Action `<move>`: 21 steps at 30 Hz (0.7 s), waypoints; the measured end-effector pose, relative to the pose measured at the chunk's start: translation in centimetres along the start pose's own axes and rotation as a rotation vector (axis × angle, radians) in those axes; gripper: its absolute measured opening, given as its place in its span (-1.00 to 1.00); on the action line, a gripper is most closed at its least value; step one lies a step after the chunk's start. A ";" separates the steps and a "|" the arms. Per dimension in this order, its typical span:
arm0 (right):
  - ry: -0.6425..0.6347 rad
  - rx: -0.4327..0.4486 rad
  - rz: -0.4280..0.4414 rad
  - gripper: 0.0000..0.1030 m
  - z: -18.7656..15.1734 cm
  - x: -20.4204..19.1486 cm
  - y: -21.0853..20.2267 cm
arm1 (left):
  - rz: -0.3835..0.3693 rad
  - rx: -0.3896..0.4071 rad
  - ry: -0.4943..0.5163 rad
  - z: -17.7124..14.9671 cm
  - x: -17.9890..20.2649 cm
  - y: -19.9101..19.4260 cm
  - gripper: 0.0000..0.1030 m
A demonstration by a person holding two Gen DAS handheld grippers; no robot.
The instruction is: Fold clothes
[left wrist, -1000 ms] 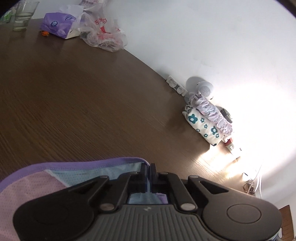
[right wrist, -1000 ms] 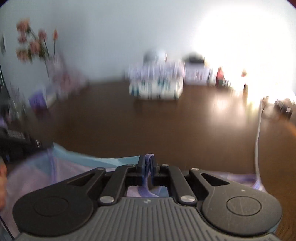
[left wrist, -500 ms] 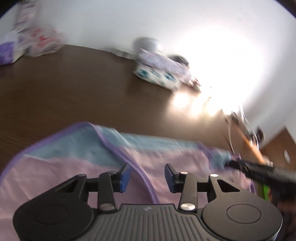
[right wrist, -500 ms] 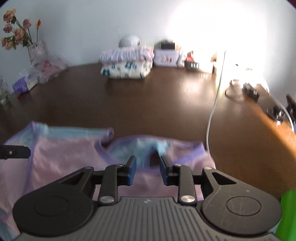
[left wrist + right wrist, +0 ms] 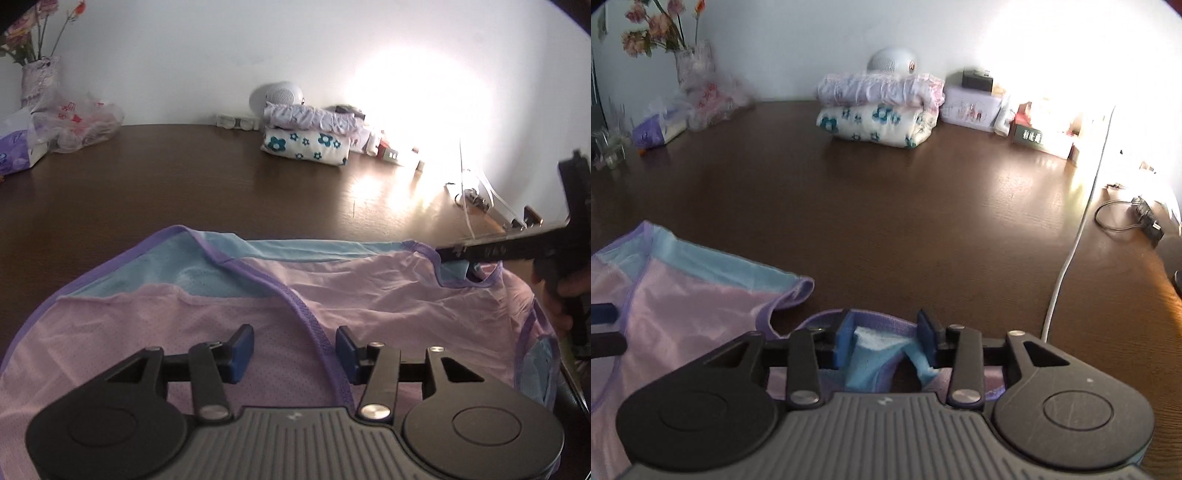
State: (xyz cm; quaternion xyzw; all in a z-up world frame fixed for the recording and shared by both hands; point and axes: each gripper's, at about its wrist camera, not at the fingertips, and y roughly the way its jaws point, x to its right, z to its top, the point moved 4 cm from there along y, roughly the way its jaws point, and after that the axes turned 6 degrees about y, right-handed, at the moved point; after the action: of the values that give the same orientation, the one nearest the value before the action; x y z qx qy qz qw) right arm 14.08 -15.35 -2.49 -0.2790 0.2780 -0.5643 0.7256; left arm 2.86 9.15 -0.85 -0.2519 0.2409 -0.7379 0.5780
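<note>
Two grippers hang low over a pink vest (image 5: 369, 295) with pale blue panels and purple binding, spread across the near part of a dark wooden table (image 5: 184, 192). From the left wrist view, the left gripper (image 5: 294, 349) has its blue-padded jaws spread wide with nothing between them, hovering above the pink mesh where a purple seam runs diagonally beneath. At about three o'clock in that view the right gripper (image 5: 480, 253) reaches in over the vest's neckline, a hand wrapped round its handle. From the right wrist view, the right gripper (image 5: 886, 338) also stands with jaws parted, straddling the purple neck edge and a blue fold without pinching either. The vest (image 5: 683, 299) stretches away toward nine o'clock, one shoulder strap ending in a rounded purple tip. Toward twelve o'clock, well apart from the vest, a folded stack (image 5: 879, 107) sits against the wall: a flowered cream piece below, a pale pink one on top. A white cable (image 5: 1071, 243) trails down the table at two o'clock, and a vase of flowers (image 5: 690, 62) stands at eleven o'clock.
</note>
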 end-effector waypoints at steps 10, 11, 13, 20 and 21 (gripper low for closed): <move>0.160 0.126 -0.241 -0.82 -0.8 2.6 -2.7 | -0.024 0.057 0.168 -1.3 2.0 -0.1 0.38; 0.162 0.136 -0.257 -0.57 -0.9 2.6 -2.9 | -0.026 0.052 0.184 -1.4 2.2 0.0 0.43; 0.172 0.184 -0.276 -0.25 -0.8 2.5 -4.2 | -0.031 0.049 0.193 -1.4 2.2 0.0 0.43; 0.089 0.207 -0.131 -0.15 -2.1 1.8 -11.2 | -0.083 0.054 0.212 -1.8 1.1 -0.5 0.44; 0.063 0.184 -0.106 -0.15 -3.1 1.4 -11.9 | -0.087 0.056 0.200 -1.7 0.7 -0.6 0.44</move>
State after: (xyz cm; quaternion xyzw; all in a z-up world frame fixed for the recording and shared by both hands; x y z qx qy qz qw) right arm 4.23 -19.52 3.77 -0.2078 0.2327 -0.6335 0.7081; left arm 1.14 8.67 -1.71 -0.1707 0.2656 -0.7902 0.5253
